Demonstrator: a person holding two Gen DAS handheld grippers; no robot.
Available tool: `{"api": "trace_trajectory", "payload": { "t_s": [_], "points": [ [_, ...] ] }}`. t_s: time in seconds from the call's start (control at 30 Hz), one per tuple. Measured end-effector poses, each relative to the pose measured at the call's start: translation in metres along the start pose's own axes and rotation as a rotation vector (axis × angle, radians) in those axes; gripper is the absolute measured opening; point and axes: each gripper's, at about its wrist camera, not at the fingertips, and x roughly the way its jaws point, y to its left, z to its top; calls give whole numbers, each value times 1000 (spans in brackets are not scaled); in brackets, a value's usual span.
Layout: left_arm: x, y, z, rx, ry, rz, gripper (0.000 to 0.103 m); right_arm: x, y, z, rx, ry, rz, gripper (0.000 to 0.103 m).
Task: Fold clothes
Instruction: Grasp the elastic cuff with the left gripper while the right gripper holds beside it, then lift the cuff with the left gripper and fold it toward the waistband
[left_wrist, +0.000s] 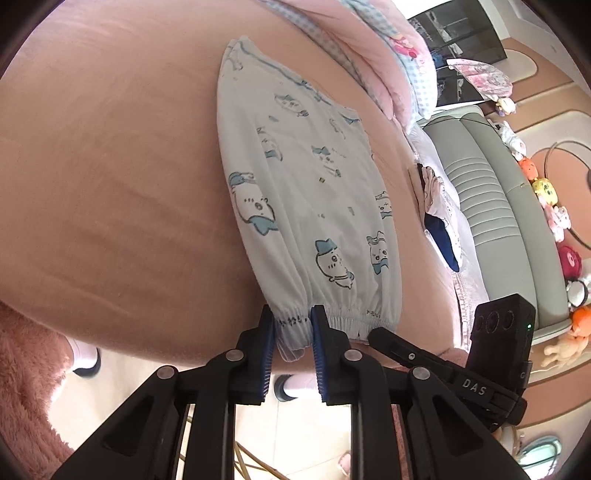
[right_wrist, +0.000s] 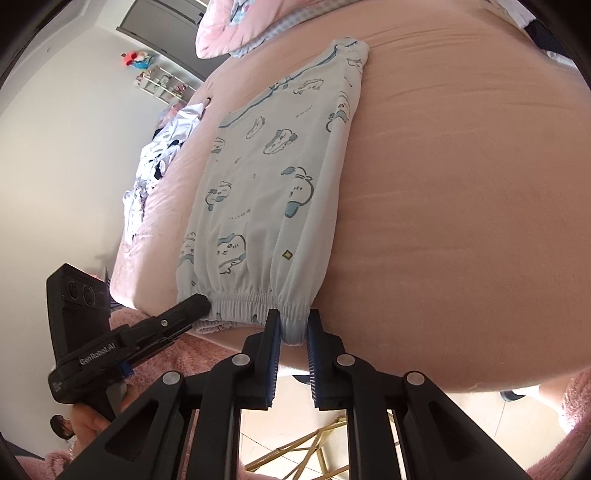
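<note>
Pale blue printed pyjama trousers (left_wrist: 295, 192) lie folded lengthwise on the pink bedsheet (left_wrist: 110, 184), elastic cuffs at the near edge of the bed, the rest running away toward the pink quilt (left_wrist: 373, 55) at the far side. Cartoon animal print, blue trim.

Left gripper (left_wrist: 293, 326): jaws narrowly apart, blue pads closed on a bunch of the gathered cuff at the bed's near edge. Fabric visibly pinched between them.

Right gripper (right_wrist: 293, 328): jaws also narrow, pads clamped on the cuff's other end, a fold of cloth pressed in the gap. Seen from the left wrist camera, its black finger (left_wrist: 391, 341) lies just beside the cuff's right end.

Both grippers sit side by side along the same cuff hem, near each other.

A heap of other clothes (right_wrist: 155, 162) lies at the bed's far left edge in the right wrist view. Plush toys (left_wrist: 546, 192) line the grey headboard (left_wrist: 491, 206).
</note>
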Motion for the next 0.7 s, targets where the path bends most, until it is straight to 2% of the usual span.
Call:
{"api": "trace_trajectory", "payload": {
  "t_s": [0.13,0.2,0.3,0.33,0.37,0.4,0.43,0.5,0.63,0.7],
  "points": [
    [3,11,2,-71,23,-45,20,0,-7,4,55,-7,38,19],
    [5,10,3,-65,23,-44,24,1,-6,7,53,-16,33,30],
    [11,1,4,-20,17,-36,34,9,2,15,52,-20,26,39],
    [12,-2,5,-6,11,-30,34,13,5,17,43,-17,19,41],
    [13,-5,5,10,5,-21,33,17,8,18,29,-14,4,41],
    [13,-8,4,26,-4,-6,23,18,9,18,15,-18,-12,35],
    [12,-10,3,36,-10,3,16,17,9,17,6,-21,-15,25],
    [8,-13,0,49,-19,6,14,14,9,14,1,-20,-2,15],
    [0,-26,-9,92,-37,33,13,5,7,6,6,-16,17,12],
    [-1,-29,-14,77,-32,35,13,0,9,3,2,-6,9,12]
  ]
}}
